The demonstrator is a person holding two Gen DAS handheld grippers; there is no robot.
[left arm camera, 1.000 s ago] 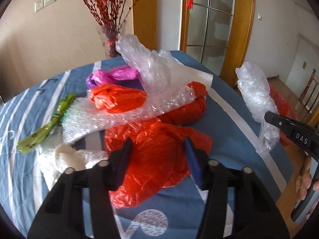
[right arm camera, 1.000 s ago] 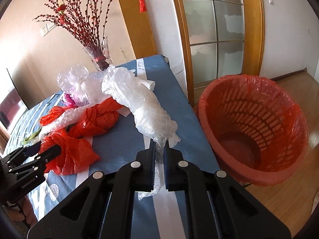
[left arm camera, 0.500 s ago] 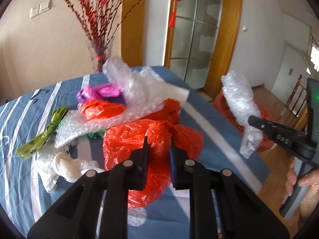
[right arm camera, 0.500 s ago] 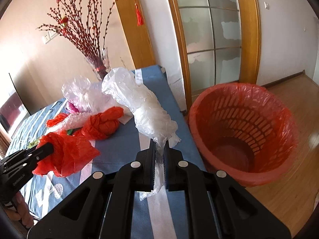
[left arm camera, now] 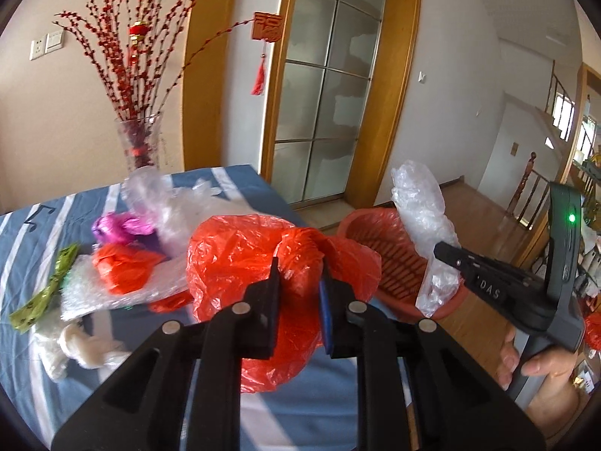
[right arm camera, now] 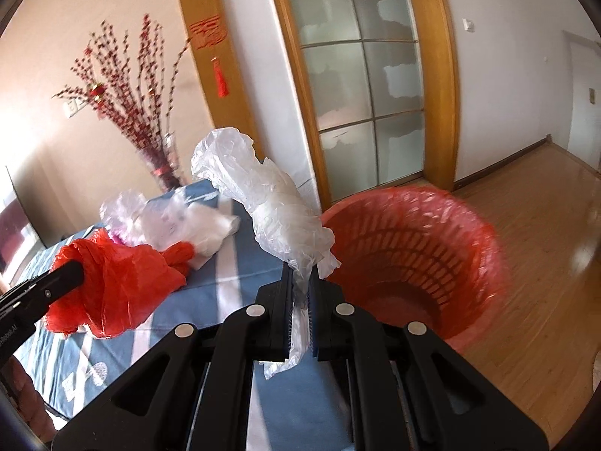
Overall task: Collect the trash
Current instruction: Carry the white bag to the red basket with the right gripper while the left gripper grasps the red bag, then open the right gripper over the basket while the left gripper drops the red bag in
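A room with a wooden floor, a glass-paned door in a wood frame, and a table under a blue striped cloth. Nearest the left camera, the left gripper is clamped on a red bag; a second ago its jaws stood wide around the bag as it lay on the cloth, and the bag now hangs lifted off it. Beyond and to the left of that gripper, more trash stays on the cloth: bubble wrap, a purple bag, a green wrapper. The right gripper stays closed on a white bag, as before. Ahead and right of it, the red bin on the floor now looks closer. Farther back stands a vase of red branches.
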